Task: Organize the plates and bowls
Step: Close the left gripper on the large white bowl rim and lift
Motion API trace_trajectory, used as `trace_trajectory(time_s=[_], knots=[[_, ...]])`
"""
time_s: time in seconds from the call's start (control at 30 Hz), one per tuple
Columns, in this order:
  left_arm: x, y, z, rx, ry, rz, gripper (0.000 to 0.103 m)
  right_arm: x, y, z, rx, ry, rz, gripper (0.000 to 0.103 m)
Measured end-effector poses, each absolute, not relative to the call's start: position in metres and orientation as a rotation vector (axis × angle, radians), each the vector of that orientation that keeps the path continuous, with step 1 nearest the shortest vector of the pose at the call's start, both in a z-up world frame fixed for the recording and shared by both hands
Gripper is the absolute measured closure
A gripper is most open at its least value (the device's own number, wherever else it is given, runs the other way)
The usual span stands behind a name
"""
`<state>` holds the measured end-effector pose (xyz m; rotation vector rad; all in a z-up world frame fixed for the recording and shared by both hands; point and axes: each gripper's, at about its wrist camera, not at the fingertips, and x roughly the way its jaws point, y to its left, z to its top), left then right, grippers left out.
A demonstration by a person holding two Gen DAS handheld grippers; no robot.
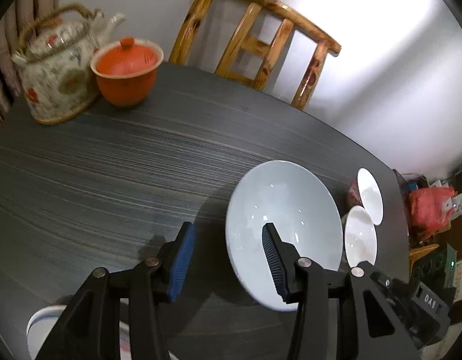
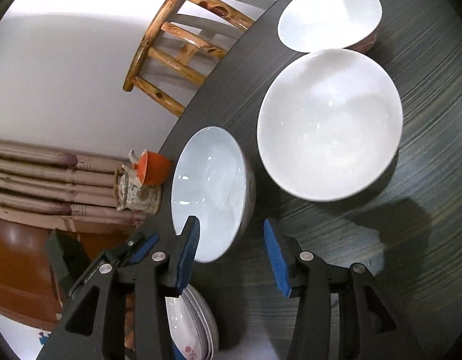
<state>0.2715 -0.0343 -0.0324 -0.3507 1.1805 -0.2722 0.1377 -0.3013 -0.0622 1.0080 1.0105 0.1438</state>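
Observation:
A large pale blue bowl (image 1: 283,234) stands on the dark table; it also shows in the right wrist view (image 2: 208,192). My left gripper (image 1: 228,234) is open, its right finger over the bowl's inside, its left finger over bare table. My right gripper (image 2: 231,225) is open and straddles that bowl's near rim. Two white bowls (image 1: 360,234) (image 1: 370,195) stand beyond it; in the right wrist view they are the big one (image 2: 330,126) and the far one (image 2: 330,15). Stacked plates (image 2: 195,330) lie under my right gripper, and a plate rim (image 1: 42,324) shows under my left gripper.
A floral teapot (image 1: 57,72) and an orange lidded cup (image 1: 127,72) stand at the table's far left. A wooden chair (image 1: 261,39) stands behind the table (image 1: 111,165). Bags and clutter (image 1: 429,210) lie on the floor past the table's right edge.

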Motion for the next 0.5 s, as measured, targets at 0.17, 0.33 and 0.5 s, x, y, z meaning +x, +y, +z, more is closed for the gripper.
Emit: trace_trajectory(time_s=[0.17, 0.33, 0.5], knots=[[0.294, -0.034, -0.054, -0.397, 1.241, -0.285, 0.056, 0.150, -0.300, -0.067, 0.987, 1.024, 0.126, 0.057], [0.303, -0.041, -0.062, -0.363, 1.244, -0.301, 0.056, 0.160, -0.296, -0.075, 0.960, 1.050, 0.112, 0.057], [0.307, -0.043, -0.069, -0.353, 1.239, -0.294, 0.056, 0.169, -0.292, -0.079, 0.918, 1.056, 0.102, 0.059]])
